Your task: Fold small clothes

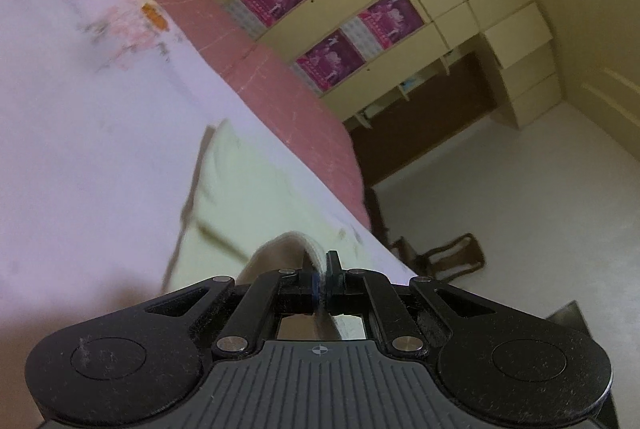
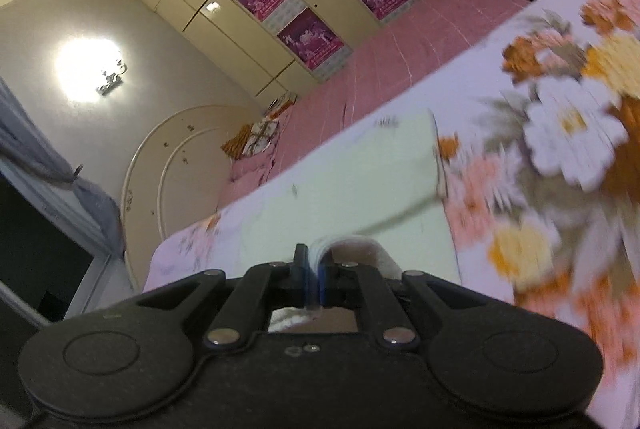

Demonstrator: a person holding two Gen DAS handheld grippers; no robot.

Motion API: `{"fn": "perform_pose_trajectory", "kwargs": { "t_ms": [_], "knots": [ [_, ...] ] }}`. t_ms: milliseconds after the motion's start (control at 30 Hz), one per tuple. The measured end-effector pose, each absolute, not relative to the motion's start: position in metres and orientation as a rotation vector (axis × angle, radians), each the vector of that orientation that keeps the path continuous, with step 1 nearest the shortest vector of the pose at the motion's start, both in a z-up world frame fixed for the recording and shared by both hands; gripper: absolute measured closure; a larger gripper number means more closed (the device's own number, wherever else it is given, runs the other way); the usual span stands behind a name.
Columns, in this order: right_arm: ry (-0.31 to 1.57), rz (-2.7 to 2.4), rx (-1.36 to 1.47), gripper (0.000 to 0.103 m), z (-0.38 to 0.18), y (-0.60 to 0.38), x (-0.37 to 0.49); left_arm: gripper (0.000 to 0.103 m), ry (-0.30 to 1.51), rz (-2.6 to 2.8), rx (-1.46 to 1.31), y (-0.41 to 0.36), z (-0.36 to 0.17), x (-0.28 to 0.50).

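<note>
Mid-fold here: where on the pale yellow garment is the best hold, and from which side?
The rolled near hem of the pale yellow garment, from the near bed edge. It stands up off the floral sheet, so fingers can close across it. The left gripper and right gripper each already pinch it there.

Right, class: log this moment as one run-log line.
step: fold in progress | left gripper: shut on pale green garment edge | right gripper: shut on same garment | surface: floral sheet
</note>
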State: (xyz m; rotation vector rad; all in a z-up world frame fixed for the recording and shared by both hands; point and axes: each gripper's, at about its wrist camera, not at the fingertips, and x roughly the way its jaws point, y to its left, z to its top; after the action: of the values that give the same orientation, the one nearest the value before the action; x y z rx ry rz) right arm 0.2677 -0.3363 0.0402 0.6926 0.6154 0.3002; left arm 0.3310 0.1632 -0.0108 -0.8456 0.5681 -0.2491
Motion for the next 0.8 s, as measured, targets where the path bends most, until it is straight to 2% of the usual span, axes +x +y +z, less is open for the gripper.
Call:
{"fn": "perform_pose_trajectory", "kwargs": {
  "t_ms": [300,467,533,567,600,633,667,700,733,800],
  "knots": [
    [0.713,0.267,0.754,0.098,-0.008,-0.354,0.397,0.1,0.651,-0.187,-0.801,0.158,-0.039,0.447],
    [0.777,0.248,0.819,0.097,-0.04,-0.364,0.438,0.099,0.683,-0.177,-0.769,0.151,-0.058,0.479],
    [0.787,0.27,0.838,0.093,-0.05,-0.365,0.447,0.099,0.668,-0.166,-0.735,0.148,-0.057,0.484],
    [0.779,0.284,0.842,0.088,-0.053,-0.365,0.451,0.099,0.658,-0.16,-0.725,0.147,-0.057,0.487],
    [0.761,0.296,0.837,0.075,-0.054,-0.366,0.453,0.098,0.649,-0.154,-0.721,0.148,-0.057,0.49],
    [0.739,0.298,0.826,0.069,-0.054,-0.366,0.455,0.083,0.648,-0.147,-0.716,0.148,-0.056,0.492],
    [0.718,0.295,0.816,0.058,-0.053,-0.368,0.456,0.052,0.637,-0.141,-0.708,0.15,-0.055,0.495],
    [0.688,0.292,0.807,0.05,-0.051,-0.369,0.454,0.037,0.609,-0.134,-0.694,0.151,-0.051,0.494],
    [0.663,0.293,0.809,0.049,-0.049,-0.372,0.452,0.029,0.573,-0.121,-0.669,0.152,-0.047,0.492],
    [0.624,0.301,0.82,0.049,-0.047,-0.378,0.448,0.031,0.57,-0.16,-0.615,0.153,-0.043,0.496]
  ]
}}
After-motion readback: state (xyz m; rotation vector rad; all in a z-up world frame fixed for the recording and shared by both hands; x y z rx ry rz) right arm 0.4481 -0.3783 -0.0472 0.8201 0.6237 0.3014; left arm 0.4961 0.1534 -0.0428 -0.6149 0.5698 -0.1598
